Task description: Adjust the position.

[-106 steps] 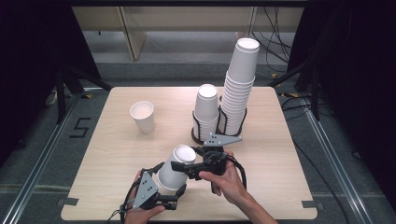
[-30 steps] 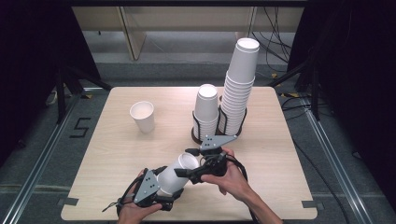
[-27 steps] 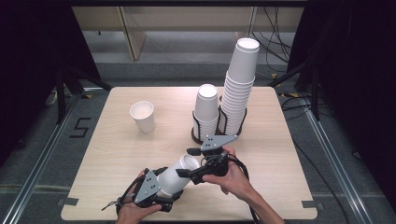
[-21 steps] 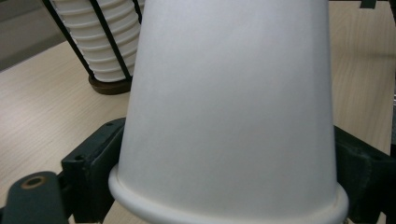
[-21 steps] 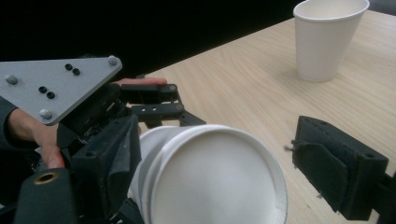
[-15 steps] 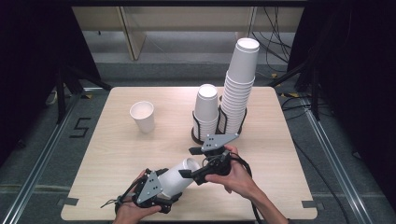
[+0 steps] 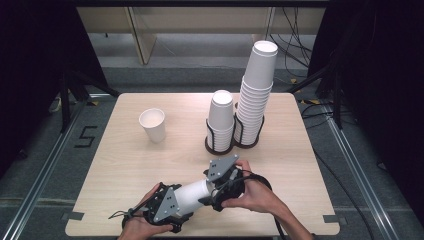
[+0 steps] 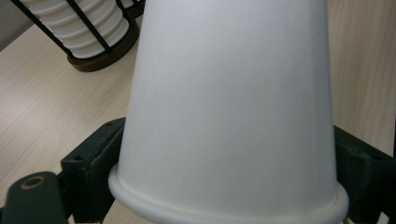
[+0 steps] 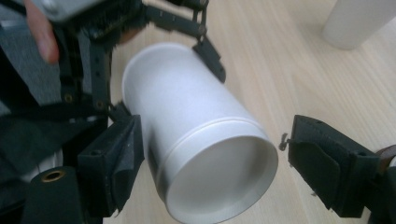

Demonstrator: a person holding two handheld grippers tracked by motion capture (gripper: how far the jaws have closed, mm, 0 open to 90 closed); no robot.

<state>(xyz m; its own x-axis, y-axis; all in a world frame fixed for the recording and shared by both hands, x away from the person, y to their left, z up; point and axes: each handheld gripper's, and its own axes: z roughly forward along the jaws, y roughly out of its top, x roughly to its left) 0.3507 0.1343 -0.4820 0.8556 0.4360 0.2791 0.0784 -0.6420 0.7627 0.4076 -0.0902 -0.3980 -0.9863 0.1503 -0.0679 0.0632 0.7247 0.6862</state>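
A white paper cup [image 7: 196,192] lies on its side just above the table's front edge, between both hands. My left gripper [image 7: 181,202] is shut on it near the rolled rim. In the left gripper view the black jaws press both sides of the cup [image 8: 229,93]. My right gripper [image 7: 216,192] stands open around the cup's other end. In the right gripper view that round end [image 9: 219,182] faces the camera. One jaw touches the cup's side and the other stands a little apart. The left gripper [image 9: 156,56] clamps the far end there.
A single upright cup [image 7: 153,125] stands at the table's left middle. A short cup stack [image 7: 221,112] and a tall one [image 7: 256,95] sit in a black wire holder [image 7: 220,145] at the back right. Bare wood [image 7: 125,165] lies between them and the hands.
The cup has tipped from mouth-up to lying level, pointing right. The right gripper has shifted slightly and now straddles its end. The left hand stays where it was.
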